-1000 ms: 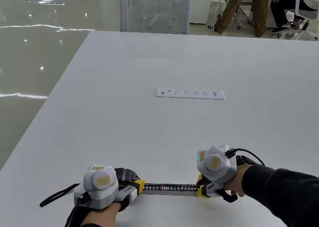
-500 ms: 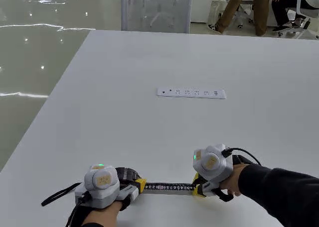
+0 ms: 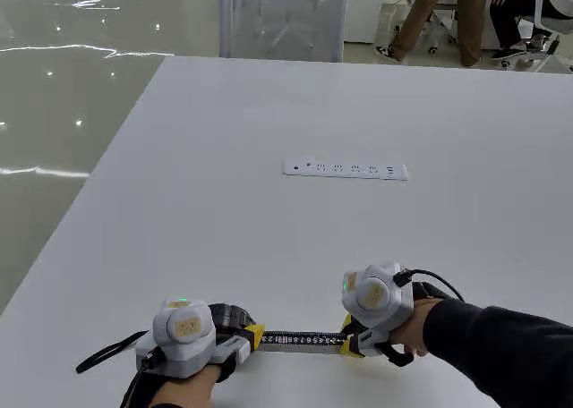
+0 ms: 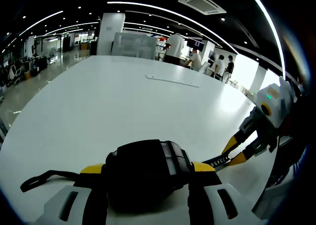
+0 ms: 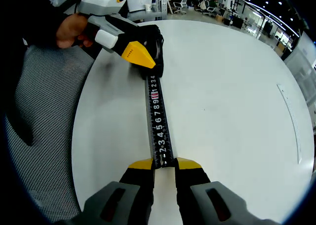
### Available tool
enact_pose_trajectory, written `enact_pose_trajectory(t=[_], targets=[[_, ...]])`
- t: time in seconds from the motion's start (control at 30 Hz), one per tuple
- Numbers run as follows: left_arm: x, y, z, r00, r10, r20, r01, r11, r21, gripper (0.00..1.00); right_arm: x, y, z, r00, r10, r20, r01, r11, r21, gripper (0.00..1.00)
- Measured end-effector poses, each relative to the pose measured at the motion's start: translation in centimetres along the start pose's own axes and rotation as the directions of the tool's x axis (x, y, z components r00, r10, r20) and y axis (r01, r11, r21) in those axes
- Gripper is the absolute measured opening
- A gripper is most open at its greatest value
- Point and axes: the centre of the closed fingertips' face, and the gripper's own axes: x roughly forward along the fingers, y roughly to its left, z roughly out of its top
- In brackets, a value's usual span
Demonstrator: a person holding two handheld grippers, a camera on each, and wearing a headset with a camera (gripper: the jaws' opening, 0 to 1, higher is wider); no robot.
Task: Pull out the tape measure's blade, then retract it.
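Jaws of the right gripper [image 5: 163,163] are pressed together on the end of the blade [image 5: 157,121] that bears the lowest numerals, at lower centre of the right gripper view. This grip suits a pull along the blade's length. Jaws of the left gripper [image 4: 148,168] clamp the tape measure case [image 4: 145,185] on both flanks at lower centre of the left gripper view, which anchors it against that pull.

A short run of blade lies flat on the white table [image 3: 269,113], taut between the two grippers. Extension is judged partial.

The right gripper view resolves the printed scale up to the case mouth at upper left. The left gripper view shows a black wrist strap [image 4: 44,178] trailing at lower left. The head view places the work near the bottom edge, with a power strip [image 3: 346,169] well apart at mid-frame.
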Motion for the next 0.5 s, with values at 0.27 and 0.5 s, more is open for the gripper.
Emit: enact_pose_trajectory(t=[0.27, 0.5], targets=[[0.0, 0.0, 0.0, 1.0, -0.003, -0.001, 0.003, 1.0, -0.003, 0.62, 0.2, 0.1, 0.6, 0.9999, -0.002, 0.011, 0.002, 1.0, 0.0, 0.12], [0.0, 0.2, 0.1, 1.0, -0.007, 0.001, 0.007, 1.0, -0.016, 0.62, 0.5, 0.1, 1.2, 0.9999, 0.001, 0.015, -0.001, 1.0, 0.002, 0.12]])
